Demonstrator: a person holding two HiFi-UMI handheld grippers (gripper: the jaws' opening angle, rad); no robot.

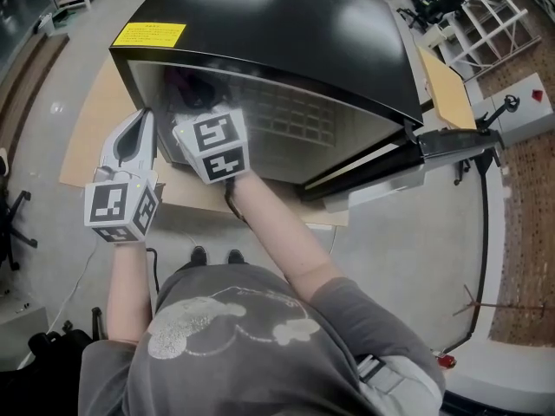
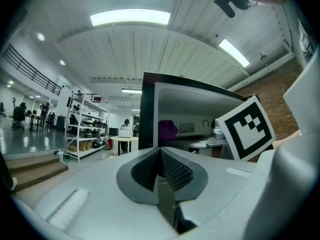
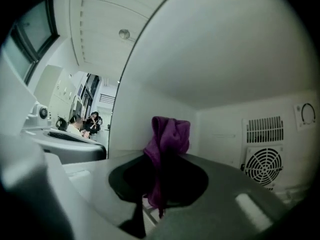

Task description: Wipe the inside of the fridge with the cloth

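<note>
A black mini fridge [image 1: 286, 33] stands on the floor below me, its door [image 1: 390, 167] swung open to the right. My right gripper [image 3: 160, 169] reaches inside the fridge and is shut on a purple cloth [image 3: 167, 134], which stands up bunched between its jaws near the white back wall [image 3: 225, 129]. In the head view only its marker cube [image 1: 212, 146] shows at the fridge mouth, with the cloth [image 1: 186, 89] dim beyond it. My left gripper [image 2: 160, 151] is shut and empty, held just outside the fridge's left front corner [image 1: 143, 124]. From there I see the cloth [image 2: 167, 130] inside.
A round fan grille [image 3: 262, 166] and a slotted vent [image 3: 263, 129] sit on the fridge's back wall. Flat cardboard [image 1: 95, 120] lies under the fridge. White racks [image 1: 486, 16] and a grey box [image 1: 529, 102] stand at the right, a cable [image 1: 481, 258] runs along the floor.
</note>
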